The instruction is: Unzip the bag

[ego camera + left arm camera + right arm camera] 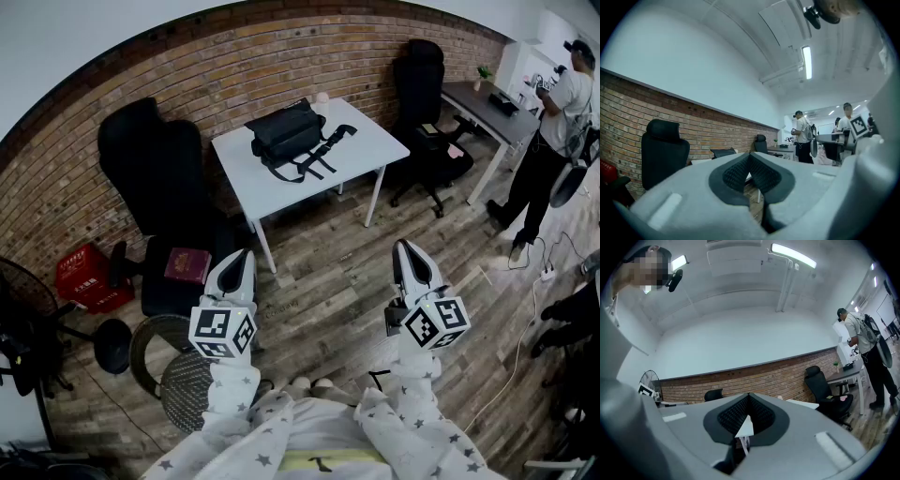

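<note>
Head view, task not yet begun. I hold the left gripper (238, 258) and the right gripper (405, 248) well short of the desk (370, 141), over the floor on its near side. Each gripper has its jaws pressed together with nothing between them: its own view shows the ribbed pads meeting and only the room beyond. I judge this a carrying posture, jaws closed and aimed at the desk ahead of an approach. The bag (284, 131), black and soft, lies flat on the desk's far-left part, near the brick wall. Its strap (323, 150) trails across the desk top toward the near edge. Laid so, its upper face is open to a reach from above. The bag looks closed, its zip is too small to make out, and whatever it holds is hidden. A red crate (82, 275) stands on the floor well left of the desk, and I cannot tell its contents. A black chair (159, 178) just left of the desk carries a maroon book (187, 264) on its seat. A person (553, 112) stands well to the desk's right.
</note>
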A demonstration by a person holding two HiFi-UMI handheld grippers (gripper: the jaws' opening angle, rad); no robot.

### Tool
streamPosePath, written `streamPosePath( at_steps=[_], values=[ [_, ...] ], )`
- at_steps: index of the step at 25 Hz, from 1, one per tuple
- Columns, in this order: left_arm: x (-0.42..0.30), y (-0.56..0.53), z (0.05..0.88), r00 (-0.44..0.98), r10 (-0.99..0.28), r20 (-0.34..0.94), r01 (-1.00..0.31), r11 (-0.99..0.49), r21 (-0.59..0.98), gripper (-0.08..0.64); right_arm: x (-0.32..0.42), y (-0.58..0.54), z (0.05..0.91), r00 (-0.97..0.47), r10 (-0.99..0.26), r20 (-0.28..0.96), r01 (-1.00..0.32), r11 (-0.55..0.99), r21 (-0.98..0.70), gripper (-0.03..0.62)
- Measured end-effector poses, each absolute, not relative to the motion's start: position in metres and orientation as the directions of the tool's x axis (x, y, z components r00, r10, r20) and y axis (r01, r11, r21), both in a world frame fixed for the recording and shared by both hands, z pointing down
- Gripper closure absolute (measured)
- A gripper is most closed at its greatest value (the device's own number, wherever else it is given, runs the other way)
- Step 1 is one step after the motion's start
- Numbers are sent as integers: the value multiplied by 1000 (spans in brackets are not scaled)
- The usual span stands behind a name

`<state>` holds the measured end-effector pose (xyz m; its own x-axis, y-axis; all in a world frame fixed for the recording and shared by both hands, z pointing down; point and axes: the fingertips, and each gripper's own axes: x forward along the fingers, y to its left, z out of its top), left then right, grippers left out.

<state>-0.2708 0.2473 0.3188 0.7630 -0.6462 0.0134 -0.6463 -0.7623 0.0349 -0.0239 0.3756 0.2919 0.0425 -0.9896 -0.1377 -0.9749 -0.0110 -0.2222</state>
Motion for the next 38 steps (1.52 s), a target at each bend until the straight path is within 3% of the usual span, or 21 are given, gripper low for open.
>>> streamPosePath(
  at_steps=[21,38],
  values=[
    [-254,230,344,717,-694,59,-697,-714,66,561,10,345,316,-1,-993,-122,-965,33,-261,592],
    [-175,80,359,718,-693,66,-695,-709,121,561,70,191,326,-64,-993,-101,-965,87,-248,592]
  ],
)
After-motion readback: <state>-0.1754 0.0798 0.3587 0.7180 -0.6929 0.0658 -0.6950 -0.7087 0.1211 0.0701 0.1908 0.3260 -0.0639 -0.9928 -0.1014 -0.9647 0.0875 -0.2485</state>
